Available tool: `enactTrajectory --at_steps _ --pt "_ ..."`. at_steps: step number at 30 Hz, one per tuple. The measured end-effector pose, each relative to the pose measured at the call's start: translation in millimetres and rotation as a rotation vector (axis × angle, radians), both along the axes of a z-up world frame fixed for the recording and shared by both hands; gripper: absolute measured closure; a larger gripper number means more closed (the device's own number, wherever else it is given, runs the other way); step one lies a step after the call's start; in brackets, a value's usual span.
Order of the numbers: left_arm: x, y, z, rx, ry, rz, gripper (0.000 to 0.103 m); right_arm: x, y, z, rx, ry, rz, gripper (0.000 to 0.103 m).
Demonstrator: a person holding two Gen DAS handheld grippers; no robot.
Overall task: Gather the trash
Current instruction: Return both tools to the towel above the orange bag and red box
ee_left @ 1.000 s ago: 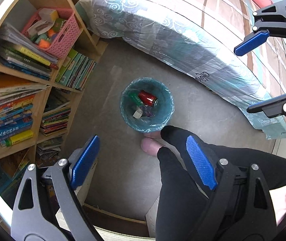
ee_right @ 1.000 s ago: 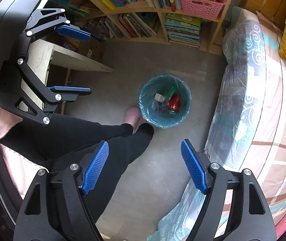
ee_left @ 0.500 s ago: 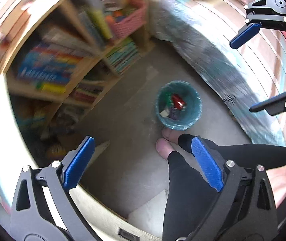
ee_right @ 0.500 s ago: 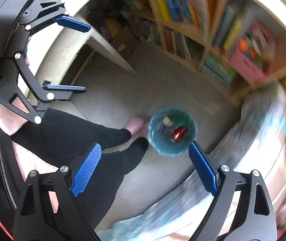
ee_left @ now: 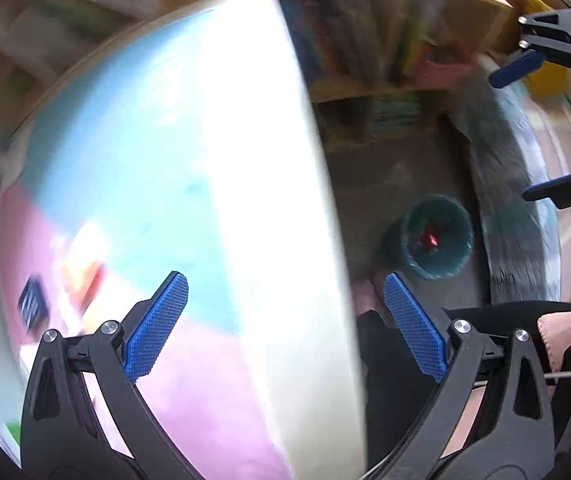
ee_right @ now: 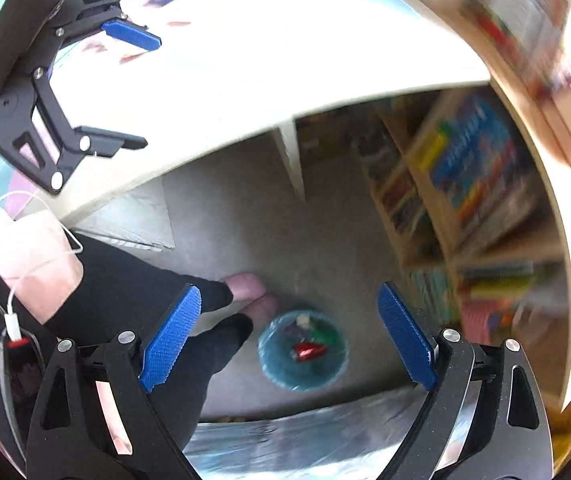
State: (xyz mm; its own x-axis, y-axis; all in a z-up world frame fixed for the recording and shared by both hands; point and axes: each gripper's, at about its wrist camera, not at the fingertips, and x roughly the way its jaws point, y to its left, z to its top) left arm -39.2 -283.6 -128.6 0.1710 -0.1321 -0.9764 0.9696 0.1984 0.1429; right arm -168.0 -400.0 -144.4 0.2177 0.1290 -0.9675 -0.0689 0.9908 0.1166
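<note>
Blue-lined trash bin upright on floor, red can inside

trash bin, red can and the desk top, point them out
trash bin (ee_right: 327,376), right wrist view, lower rim of liner
red can (ee_right: 305,351), right wrist view, its side
desk top (ee_right: 285,60), right wrist view, bare white surface

Blurred bookshelf, white tabletop

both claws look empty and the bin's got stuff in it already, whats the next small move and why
Probably steady the left claw over the desk to look for trash: both it and the right claw are open and empty, the bin already holds a red can, and the view is blurred.
</note>
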Motion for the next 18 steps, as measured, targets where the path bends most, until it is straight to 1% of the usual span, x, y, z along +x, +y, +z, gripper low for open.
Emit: enactTrajectory --at_steps 5,8,12,14,16,18 --pt "53.4 52.2 16.6 -0.018 -0.051 0.202 0.007 51.4 22.5 6.7 -0.033 -0.014 0.152 0.013" --pt "89.9 89.7 26.0 -0.025 -0.088 0.338 0.007 82.1 38.8 14.4 -0.022 -0.034 0.241 0.013" --pt "128.0 127.5 31.9 -0.021 -0.118 0.463 0.007 125.7 63.2 22.8 -0.034 -0.052 0.34 0.013" --pt "145.3 142.4 31.8 -0.024 -0.125 0.512 0.007 150.9 77.4 28.7 -0.049 -0.078 0.391 0.013" --pt "165.6 158.2 30.5 -0.028 -0.113 0.564 0.007 173.5 91.0 33.5 -0.061 -0.101 0.437 0.013" --pt "177.9 170.4 28.3 -0.038 -0.09 0.604 0.007 195.5 101.3 34.8 -0.067 -0.114 0.471 0.013"
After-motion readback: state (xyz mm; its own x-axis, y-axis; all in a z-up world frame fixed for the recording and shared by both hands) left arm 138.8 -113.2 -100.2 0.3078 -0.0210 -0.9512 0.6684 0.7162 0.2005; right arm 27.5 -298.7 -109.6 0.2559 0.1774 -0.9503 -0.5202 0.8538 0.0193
